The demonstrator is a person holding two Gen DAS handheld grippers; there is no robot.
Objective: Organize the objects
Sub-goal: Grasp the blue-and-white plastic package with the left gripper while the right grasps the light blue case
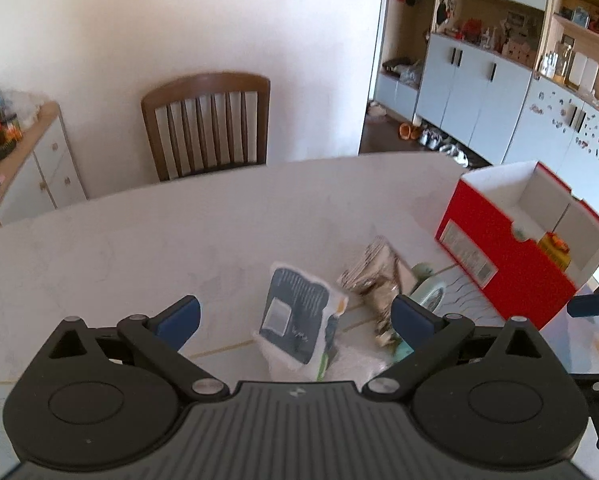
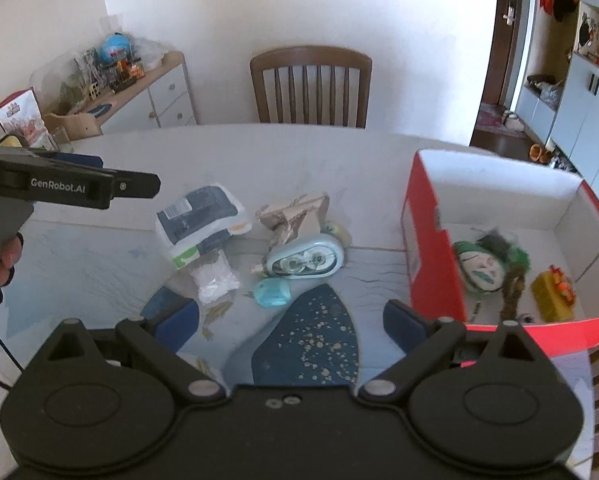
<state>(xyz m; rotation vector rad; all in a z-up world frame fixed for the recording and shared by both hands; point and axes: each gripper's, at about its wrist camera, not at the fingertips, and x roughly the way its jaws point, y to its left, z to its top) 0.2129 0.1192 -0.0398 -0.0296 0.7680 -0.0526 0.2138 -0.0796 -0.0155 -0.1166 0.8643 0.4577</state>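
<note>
Both grippers are hanging spread wide and empty: my left gripper (image 1: 295, 316) over the dark blue packet (image 1: 295, 312), my right gripper (image 2: 291, 320) nearer the red box (image 2: 431, 248). That packet is lying flat on the table (image 1: 139, 232), its long axis running away from me. Just beside it, a crumpled foil wrapper (image 2: 295, 212), a tape dispenser (image 2: 303, 260) and a small blue case (image 2: 271, 294) are crowding together. A mask (image 2: 481, 268) and a yellow toy (image 2: 553, 292) are sitting inside the box.
</note>
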